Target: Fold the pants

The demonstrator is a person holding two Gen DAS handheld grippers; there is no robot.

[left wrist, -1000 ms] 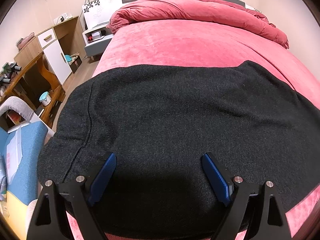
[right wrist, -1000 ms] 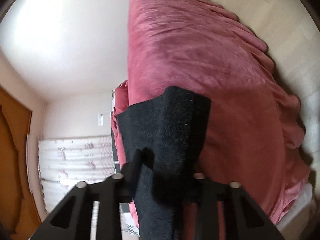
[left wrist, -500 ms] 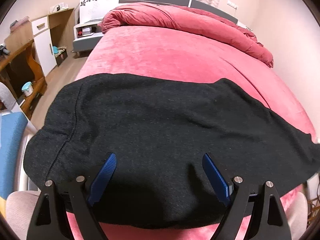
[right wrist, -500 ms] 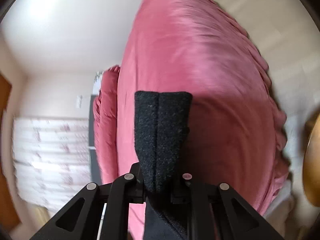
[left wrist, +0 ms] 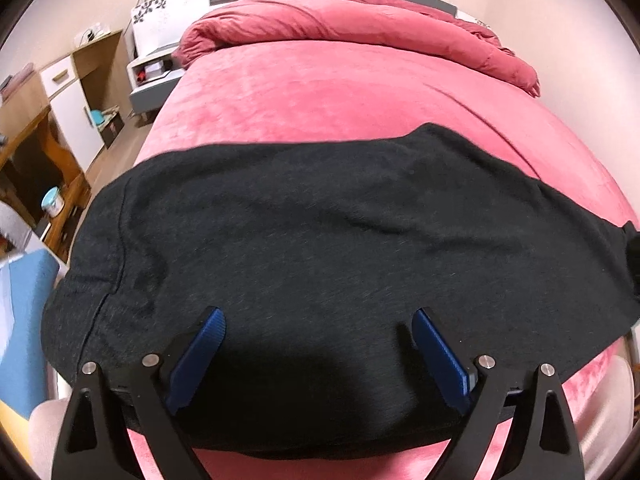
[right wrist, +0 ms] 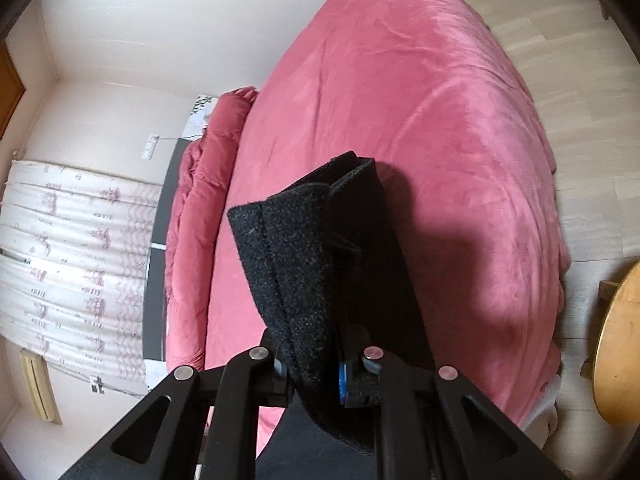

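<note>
Dark charcoal pants (left wrist: 320, 240) lie spread across the near part of a pink bed (left wrist: 340, 92), running from left to right. My left gripper (left wrist: 316, 332) is open just above the pants' near edge, its blue pads apart and holding nothing. My right gripper (right wrist: 310, 360) is shut on the pants' leg ends (right wrist: 304, 248), a thick folded bundle lifted above the bed. The fabric hides its pads almost fully.
A rolled pink duvet (left wrist: 360, 24) lies at the headboard. A nightstand (left wrist: 152, 76) and wooden cabinets (left wrist: 68, 104) stand left of the bed. A blue cushion (left wrist: 20, 320) is at near left. A round wooden table (right wrist: 618, 344) stands on the floor, seen in the right wrist view.
My right gripper has swung with the leg ends, so more bed and floor show now. The left gripper stayed open over the pants; its view shifted slightly.
</note>
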